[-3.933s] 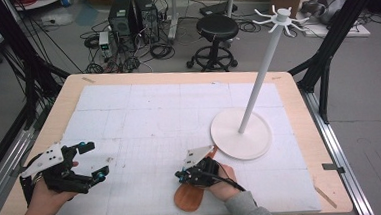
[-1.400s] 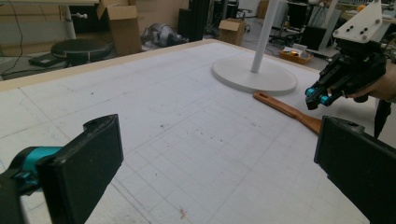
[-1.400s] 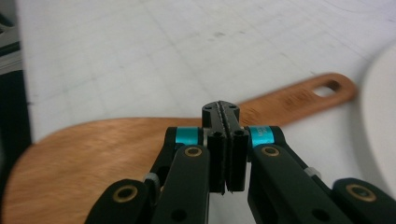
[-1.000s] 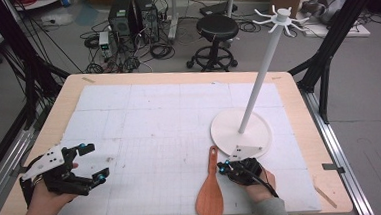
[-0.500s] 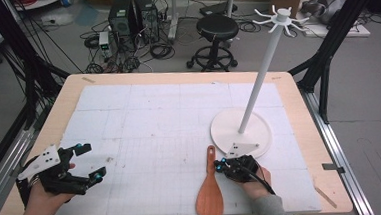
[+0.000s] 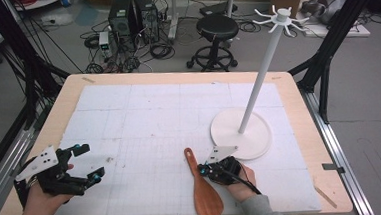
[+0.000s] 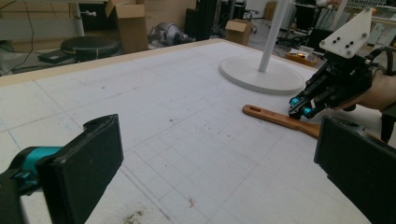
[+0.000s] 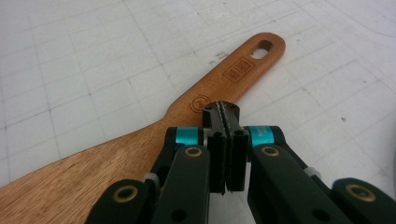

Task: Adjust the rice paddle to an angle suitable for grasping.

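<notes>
Right gripper [image 8: 223, 109], jaws clenched on nothing, hovers over the spatula [image 8: 154, 135] lying flat on the mat near the stand base [image 6: 240, 133]. Looks light, stiff, smooth; grab the narrow handle.

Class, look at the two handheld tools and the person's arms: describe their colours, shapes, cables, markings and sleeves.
Both are black linkage tools with teal bands near the jaw pads and brass-coloured pivot pins. The left tool has broad flat black pads; the right tool has narrow ones. Each carries a pale grey three-cornered plate with dark dots and trails a black cable. Grey sleeve cuffs show at both wrists.
</notes>
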The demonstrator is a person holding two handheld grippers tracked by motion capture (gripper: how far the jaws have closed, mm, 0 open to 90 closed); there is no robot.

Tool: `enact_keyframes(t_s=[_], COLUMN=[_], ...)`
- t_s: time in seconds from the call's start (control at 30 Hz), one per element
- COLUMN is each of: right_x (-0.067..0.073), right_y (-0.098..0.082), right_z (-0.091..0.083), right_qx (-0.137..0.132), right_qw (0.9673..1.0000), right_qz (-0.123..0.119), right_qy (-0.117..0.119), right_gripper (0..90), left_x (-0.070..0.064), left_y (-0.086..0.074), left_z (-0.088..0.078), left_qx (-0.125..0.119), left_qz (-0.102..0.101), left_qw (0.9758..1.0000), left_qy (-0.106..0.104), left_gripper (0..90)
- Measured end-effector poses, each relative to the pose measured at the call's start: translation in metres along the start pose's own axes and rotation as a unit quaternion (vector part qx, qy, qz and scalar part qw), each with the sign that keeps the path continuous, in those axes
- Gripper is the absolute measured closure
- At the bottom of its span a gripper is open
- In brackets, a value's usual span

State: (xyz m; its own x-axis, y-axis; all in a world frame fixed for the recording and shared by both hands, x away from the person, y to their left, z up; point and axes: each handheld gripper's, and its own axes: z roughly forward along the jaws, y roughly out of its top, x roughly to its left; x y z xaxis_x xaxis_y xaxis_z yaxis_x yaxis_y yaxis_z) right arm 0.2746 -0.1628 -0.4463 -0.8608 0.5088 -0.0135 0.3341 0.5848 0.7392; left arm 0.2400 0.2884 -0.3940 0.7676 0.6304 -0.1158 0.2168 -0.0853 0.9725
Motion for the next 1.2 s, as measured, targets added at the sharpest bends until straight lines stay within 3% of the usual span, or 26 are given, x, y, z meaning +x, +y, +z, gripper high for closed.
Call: enact_keyframes(t_s=[0.1,0.33,0.53,0.6,0.87,1.2], right_x=[-0.002,0.007,0.037,0.044,0.067,0.07], right_y=[0.0,0.004,0.009,0.009,0.01,0.007], right_z=[0.0,-0.006,-0.012,-0.015,-0.01,-0.005], right_qx=[-0.001,-0.024,-0.024,-0.03,0.003,0.041], right_qw=[0.9999,0.9994,0.9967,0.9952,0.9923,0.9901], right_qz=[0.009,-0.003,-0.037,-0.036,-0.067,-0.082], right_qy=[0.006,0.027,0.068,0.085,0.104,0.106], right_gripper=[90.0,90.0,90.0,90.0,90.0,90.0], left_x=[0.0,0.0,0.0,0.0,-0.001,0.0], left_y=[0.0,0.001,0.001,0.001,0.001,0.001], left_z=[0.0,0.0,-0.001,-0.001,0.001,-0.001], left_qx=[0.001,0.0,-0.002,-0.001,0.0,-0.001], left_qz=[0.001,0.0,0.001,0.002,0.002,0.001], left_qw=[1.0,1.0,1.0,1.0,1.0,1.0], left_qy=[-0.001,-0.002,-0.002,-0.002,-0.003,-0.002], left_gripper=[1.7,1.7,1.7,1.7,1.7,1.7])
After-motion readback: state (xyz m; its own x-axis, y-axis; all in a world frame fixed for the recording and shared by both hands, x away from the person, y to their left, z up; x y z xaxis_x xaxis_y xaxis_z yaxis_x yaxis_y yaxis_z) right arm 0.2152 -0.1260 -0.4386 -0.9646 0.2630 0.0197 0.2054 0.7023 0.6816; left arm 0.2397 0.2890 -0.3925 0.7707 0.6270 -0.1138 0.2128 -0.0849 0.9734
